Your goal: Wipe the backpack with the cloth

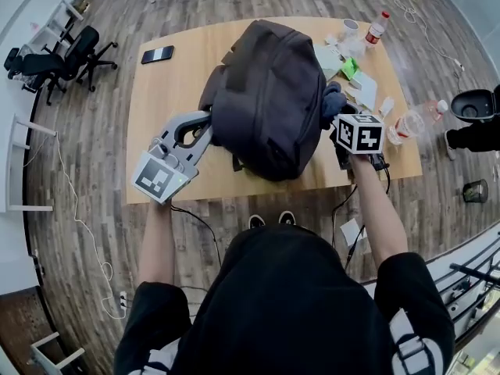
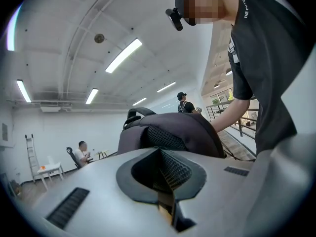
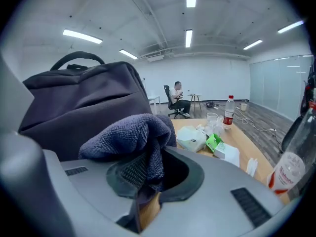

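Right gripper view: my right gripper has its jaws clamped on a bunched fold of the soft, floppy cloth. It is beside the backpack, which stands on the table and will probably give under pressure. My left gripper, jaws fully closed, sits at the backpack's side.

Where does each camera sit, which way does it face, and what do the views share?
Head view: on the person's head, looking steeply down at the backpack on the table; the person's arms, left hand-held gripper and right hand-held gripper show.
Left gripper view: on the left hand-held gripper, along its shut jaws toward the backpack's side; the person's torso shows at right.
Right gripper view: on the right hand-held gripper, along jaws clamped on the cloth; no body shows.
Shared: all three show the backpack.
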Tool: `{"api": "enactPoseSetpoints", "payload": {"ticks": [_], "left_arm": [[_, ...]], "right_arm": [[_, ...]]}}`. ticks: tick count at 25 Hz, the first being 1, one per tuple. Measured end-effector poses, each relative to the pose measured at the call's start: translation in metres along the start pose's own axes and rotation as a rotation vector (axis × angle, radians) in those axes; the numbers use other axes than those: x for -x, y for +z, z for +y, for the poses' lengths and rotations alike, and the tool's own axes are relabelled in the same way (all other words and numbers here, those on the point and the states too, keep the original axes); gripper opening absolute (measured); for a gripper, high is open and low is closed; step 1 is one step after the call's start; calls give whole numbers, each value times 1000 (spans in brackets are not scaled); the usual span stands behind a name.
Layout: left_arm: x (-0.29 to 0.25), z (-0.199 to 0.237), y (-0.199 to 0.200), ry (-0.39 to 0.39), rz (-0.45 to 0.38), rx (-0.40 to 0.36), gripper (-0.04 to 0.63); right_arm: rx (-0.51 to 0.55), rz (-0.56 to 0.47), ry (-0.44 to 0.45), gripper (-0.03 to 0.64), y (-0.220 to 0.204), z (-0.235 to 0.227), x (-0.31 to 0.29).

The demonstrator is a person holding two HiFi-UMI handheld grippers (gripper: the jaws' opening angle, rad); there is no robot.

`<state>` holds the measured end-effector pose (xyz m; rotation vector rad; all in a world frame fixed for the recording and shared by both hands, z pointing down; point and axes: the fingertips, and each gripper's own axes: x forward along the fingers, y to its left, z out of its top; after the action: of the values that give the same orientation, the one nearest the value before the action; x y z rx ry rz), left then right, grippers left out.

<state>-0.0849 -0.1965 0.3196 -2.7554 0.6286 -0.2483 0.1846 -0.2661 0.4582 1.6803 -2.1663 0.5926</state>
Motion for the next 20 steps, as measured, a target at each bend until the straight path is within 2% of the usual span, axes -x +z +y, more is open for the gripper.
{"api": "enactPoseSetpoints", "payload": {"ticks": [7,11,13,16,20], "left_arm": [[-11,-28,11,47,-13,68,15],[-18,-31,14,89,-24,114,15],[-15,-31,16,119,-27,147,15],[-10,-30,17,150,-21,186,15],[-7,-30,10,189,-3,228,15]], "right_arm": [[135,13,0,58,53,9,-74],[179,6,33,60,65,13,-93],[191,-20,36,60,67,11,-83],[253,-114,51,60,83,22,-39],[436,-232,126,60,116,75,37]]}}
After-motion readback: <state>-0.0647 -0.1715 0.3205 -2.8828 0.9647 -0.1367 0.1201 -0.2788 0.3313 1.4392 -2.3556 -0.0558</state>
